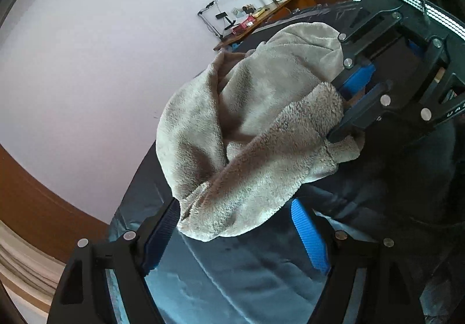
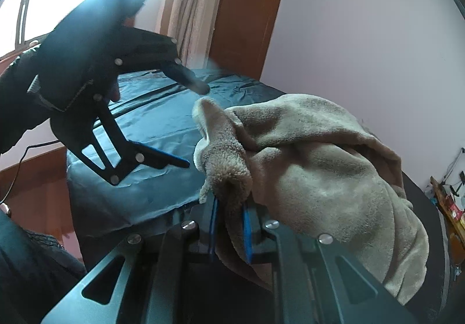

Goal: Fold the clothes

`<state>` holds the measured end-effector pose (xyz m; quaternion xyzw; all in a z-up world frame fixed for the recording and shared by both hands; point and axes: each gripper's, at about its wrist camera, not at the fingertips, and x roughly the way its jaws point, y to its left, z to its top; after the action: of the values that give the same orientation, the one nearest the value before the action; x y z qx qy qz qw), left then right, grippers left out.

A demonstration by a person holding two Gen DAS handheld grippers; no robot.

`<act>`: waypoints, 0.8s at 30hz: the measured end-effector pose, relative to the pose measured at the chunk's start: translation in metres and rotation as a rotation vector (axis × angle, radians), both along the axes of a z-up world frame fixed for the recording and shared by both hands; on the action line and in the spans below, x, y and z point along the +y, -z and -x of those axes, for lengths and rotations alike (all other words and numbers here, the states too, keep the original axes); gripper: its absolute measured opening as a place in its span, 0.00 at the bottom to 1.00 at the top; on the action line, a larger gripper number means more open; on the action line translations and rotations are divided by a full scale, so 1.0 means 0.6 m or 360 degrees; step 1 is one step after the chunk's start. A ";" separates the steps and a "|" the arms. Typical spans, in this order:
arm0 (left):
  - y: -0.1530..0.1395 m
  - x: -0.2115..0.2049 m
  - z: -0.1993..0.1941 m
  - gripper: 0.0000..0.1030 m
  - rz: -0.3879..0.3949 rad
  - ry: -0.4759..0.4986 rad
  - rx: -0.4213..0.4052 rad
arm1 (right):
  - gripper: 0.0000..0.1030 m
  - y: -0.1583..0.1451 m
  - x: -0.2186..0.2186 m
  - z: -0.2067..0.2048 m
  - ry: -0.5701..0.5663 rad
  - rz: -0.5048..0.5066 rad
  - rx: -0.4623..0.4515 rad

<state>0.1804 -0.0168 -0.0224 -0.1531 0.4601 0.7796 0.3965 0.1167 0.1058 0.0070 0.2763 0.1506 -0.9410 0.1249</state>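
Hanging bunched from the right gripper point(image 2: 229, 207), the beige fleece garment point(image 2: 305, 167) fills centre and right of the right-wrist frame, with a thick fold clamped between the blue pads. Left gripper point(image 1: 237, 236) stands wide apart, holding nothing, fleece drooping just above it. Best next: left tongs take a free hem, not the bunch, then spread it out. Blue bed sheet point(image 2: 151, 108) at centre left offers open room; its near edge drops off at lower left.
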 end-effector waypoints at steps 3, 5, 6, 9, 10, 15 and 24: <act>0.011 0.014 0.004 0.79 0.0058 0.0051 -0.0008 | 0.16 -0.001 -0.007 -0.001 -0.0038 -0.0015 0.0002; 0.022 0.025 0.002 0.79 0.0122 0.0087 0.0004 | 0.16 -0.003 -0.014 -0.005 -0.0075 -0.0027 0.0015; 0.026 0.028 -0.001 0.79 0.0148 0.0099 0.0010 | 0.16 -0.004 -0.018 -0.008 -0.0090 -0.0033 0.0020; 0.036 0.044 0.012 0.79 0.0190 0.0116 -0.0069 | 0.16 -0.006 -0.028 -0.017 -0.0134 -0.0049 0.0033; 0.038 0.049 0.020 0.78 0.0188 0.0111 -0.0115 | 0.16 -0.007 -0.029 -0.018 -0.0141 -0.0050 0.0035; 0.028 0.052 0.051 0.34 0.0031 0.0000 -0.0321 | 0.16 -0.007 -0.025 -0.023 -0.0117 -0.0023 0.0041; -0.051 -0.037 0.120 0.32 -0.0633 -0.0453 -0.0447 | 0.63 -0.041 0.059 -0.041 0.0129 0.0119 0.0174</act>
<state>0.1083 -0.0391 0.0079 -0.2419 0.2126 0.8735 0.3651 0.1412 0.1411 0.0317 0.2253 0.1107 -0.9639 0.0886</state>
